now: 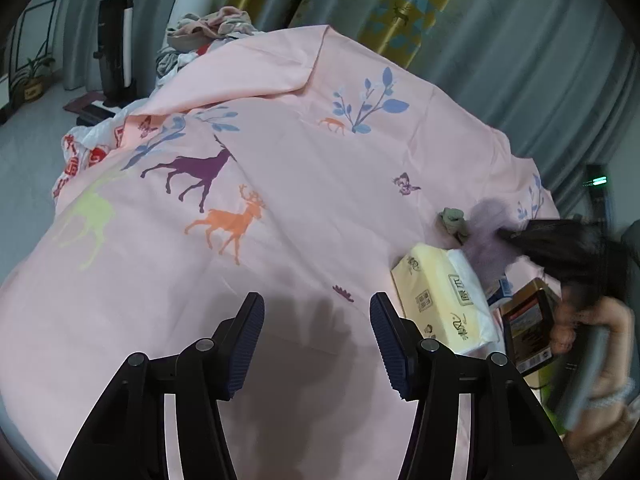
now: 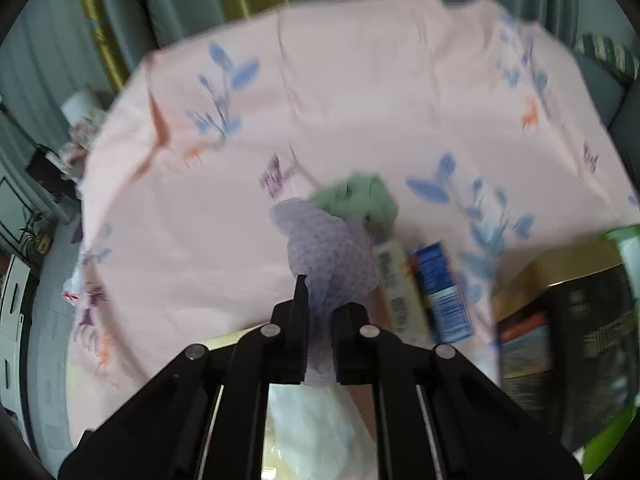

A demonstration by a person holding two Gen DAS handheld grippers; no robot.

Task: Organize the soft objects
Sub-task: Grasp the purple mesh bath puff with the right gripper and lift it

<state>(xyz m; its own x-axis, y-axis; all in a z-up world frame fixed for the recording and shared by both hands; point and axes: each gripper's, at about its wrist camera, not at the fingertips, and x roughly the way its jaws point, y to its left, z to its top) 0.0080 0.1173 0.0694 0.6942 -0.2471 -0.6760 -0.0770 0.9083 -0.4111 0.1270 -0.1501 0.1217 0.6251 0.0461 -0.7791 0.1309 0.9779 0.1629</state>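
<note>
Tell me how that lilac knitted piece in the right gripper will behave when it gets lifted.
The lilac knit probably drapes limply: it bunches in soft folds where the right gripper pinches it. It looks light and thin. Its textured weave likely grips the pads rather than slipping.

Your left tool (image 1: 316,344) over sheet (image 1: 280,168). Tissue pack (image 1: 444,300) on sheet to its right; sock (image 1: 454,220) beyond pack, touching cloth (image 2: 328,248); boxes (image 2: 424,292) right of cloth.
</note>
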